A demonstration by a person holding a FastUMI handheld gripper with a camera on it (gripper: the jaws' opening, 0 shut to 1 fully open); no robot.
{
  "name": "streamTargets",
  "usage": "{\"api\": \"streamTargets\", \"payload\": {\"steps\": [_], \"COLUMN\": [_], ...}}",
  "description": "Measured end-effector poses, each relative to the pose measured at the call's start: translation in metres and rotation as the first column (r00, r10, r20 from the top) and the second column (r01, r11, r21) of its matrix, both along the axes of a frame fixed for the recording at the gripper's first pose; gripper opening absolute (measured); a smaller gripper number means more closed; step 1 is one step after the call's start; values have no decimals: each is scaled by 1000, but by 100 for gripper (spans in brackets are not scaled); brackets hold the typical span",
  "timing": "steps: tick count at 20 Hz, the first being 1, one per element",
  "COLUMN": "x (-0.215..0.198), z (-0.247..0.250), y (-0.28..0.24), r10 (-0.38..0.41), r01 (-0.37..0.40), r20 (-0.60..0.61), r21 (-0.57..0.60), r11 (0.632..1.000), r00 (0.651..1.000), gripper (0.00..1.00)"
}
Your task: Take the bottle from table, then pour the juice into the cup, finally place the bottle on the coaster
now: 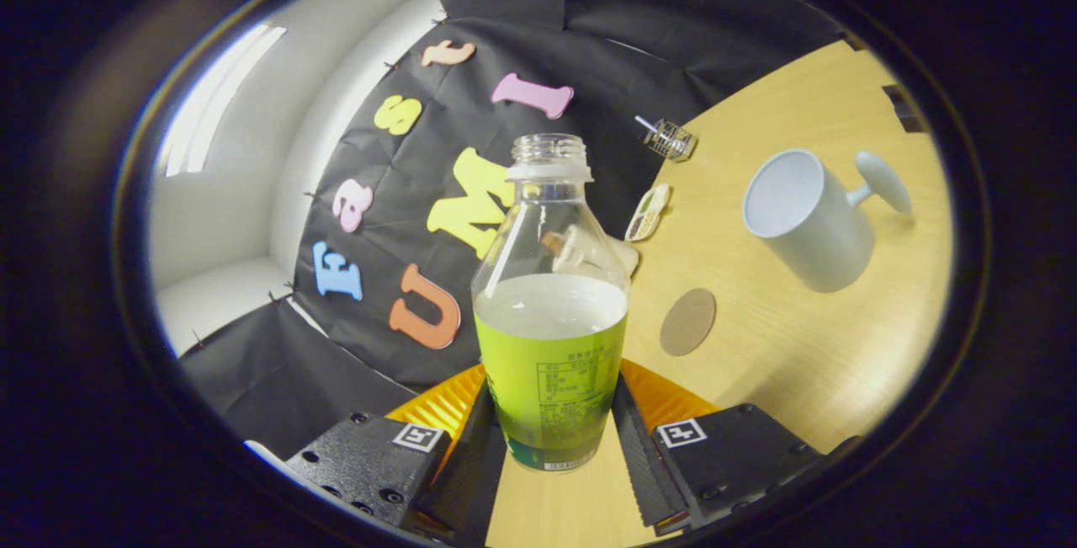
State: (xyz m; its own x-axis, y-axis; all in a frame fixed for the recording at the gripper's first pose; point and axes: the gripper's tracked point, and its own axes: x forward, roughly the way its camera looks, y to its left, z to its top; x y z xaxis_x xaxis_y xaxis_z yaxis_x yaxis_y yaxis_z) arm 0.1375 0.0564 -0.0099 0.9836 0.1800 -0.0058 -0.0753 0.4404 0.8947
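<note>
The wooden table (782, 346) tilts across the view, so the whole rig is rolled to one side; on it, well beyond the fingers, stands the white cup (808, 220), handle turned away and open mouth facing toward the bottle; nearer, between cup and bottle, lies the round brown coaster (688, 321), flat and bare. The gripper (551, 422) has both fingers clamped on the labelled lower body of the clear juice bottle (551, 304), which sits between them with its base apparently lifted clear of the wood; its long axis runs straight ahead along the fingers, uncapped neck pointing away from the camera, juice filling roughly the lower half. I judge the pour has not begun; done well, it means carrying the mouth over the cup rim first, then rolling slowly, since the open neck will spill early; grip looks square on the label.
</note>
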Motion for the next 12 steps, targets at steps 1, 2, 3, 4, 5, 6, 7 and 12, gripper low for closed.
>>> {"api": "streamTargets", "payload": {"steps": [1, 2, 3, 4, 5, 6, 7, 12], "x": [0, 2, 6, 9, 11, 14, 12, 12], "z": [3, 6, 9, 11, 14, 19, 23, 30], "y": [-2, -2, -1, -2, -3, -4, -5, -16], "r10": [0, 3, 10, 11, 10, 8, 5, -5], "r01": [0, -4, -11, -15, -16, -18, -19, -17], "r20": [8, 12, 17, 22, 30, 41, 49, 53], "r21": [35, 75, 114, 155, 197, 240, 281, 407], "r11": [999, 997, 993, 988, 980, 971, 960, 913], "r00": [1000, 1000, 1000, 1000, 999, 999, 999, 999], "gripper": [77, 77, 77, 77, 77, 77, 77, 77]}}
